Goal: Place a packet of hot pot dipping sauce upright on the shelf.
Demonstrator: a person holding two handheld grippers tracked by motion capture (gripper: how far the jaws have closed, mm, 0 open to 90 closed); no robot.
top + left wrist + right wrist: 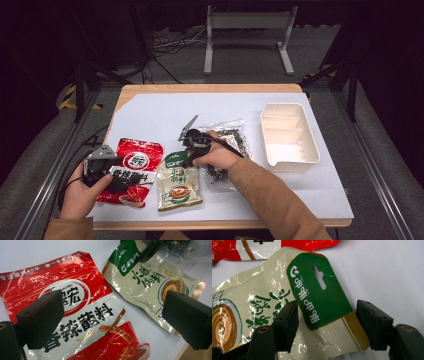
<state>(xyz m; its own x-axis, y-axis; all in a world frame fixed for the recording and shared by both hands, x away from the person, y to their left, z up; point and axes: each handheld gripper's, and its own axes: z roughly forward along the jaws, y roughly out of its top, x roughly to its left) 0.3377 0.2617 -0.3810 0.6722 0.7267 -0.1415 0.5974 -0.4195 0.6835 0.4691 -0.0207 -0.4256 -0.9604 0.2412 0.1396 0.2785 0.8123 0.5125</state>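
Observation:
A red snack packet lies flat at the front left of the white mat. A cream packet with a green header lies just right of it. My left gripper hovers over the red packet, open wide, with nothing between its jaws. My right gripper is down at the cream packet's top end. Its jaws stand open on either side of the green header, and the pads are not pressing on it. A clear bag of dark pieces lies partly under the right hand.
A white divided tray stands at the right of the mat. The far half of the white mat is bare. The wooden table edge runs along the back, with a metal stand on the floor behind it.

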